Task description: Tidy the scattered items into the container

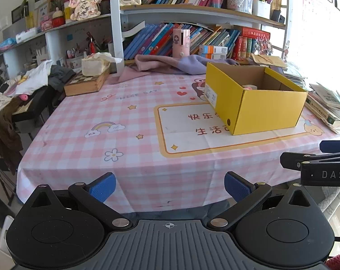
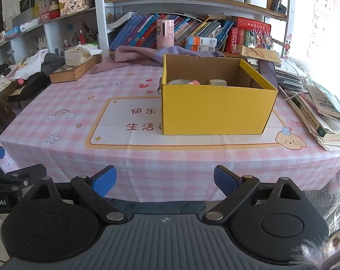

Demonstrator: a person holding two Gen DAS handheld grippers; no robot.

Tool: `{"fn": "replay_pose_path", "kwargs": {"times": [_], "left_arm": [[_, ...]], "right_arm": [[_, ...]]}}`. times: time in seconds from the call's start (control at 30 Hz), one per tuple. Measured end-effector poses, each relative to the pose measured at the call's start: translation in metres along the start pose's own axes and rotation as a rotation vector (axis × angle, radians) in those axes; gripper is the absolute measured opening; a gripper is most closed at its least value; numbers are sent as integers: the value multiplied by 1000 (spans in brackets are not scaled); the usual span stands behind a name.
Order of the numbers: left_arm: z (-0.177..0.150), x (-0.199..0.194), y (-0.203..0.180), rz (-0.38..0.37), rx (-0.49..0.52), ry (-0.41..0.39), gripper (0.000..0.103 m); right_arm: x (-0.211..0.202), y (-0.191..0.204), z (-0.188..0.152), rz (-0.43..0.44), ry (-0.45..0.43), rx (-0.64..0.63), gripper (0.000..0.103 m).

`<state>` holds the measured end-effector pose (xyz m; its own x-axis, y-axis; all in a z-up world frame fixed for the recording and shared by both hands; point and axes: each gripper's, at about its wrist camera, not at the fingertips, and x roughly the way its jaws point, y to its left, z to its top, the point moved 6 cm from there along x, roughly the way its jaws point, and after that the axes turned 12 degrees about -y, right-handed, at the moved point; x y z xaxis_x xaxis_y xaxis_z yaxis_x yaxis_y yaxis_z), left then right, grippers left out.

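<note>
My left gripper (image 1: 170, 189) hung over the near edge of the table (image 1: 84, 139), its blue pads apart with nothing between them. Further right, the yellow box (image 2: 215, 110) sat open on the pink checked cloth (image 2: 57, 99), with a few small items (image 2: 217, 82) lying inside it. My right gripper (image 2: 165, 181) faced that box, pads wide apart and empty.

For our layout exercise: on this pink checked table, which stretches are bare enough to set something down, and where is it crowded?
Bare: the cloth from the yellow box left toward the wooden chess box, and the front strip between the box and the table edge. Crowded: the right edge under the book pile, and the back, where the purple cloth lies.
</note>
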<state>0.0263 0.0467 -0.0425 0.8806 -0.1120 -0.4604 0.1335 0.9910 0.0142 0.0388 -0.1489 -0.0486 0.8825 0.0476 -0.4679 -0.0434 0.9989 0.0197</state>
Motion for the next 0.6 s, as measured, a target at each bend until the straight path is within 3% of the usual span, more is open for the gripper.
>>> {"fn": "replay_pose_path", "kwargs": {"times": [0.6], "left_arm": [[0, -1, 1, 7, 9, 1, 103]], "right_arm": [[1, 2, 0, 6, 0, -4, 95]]}}
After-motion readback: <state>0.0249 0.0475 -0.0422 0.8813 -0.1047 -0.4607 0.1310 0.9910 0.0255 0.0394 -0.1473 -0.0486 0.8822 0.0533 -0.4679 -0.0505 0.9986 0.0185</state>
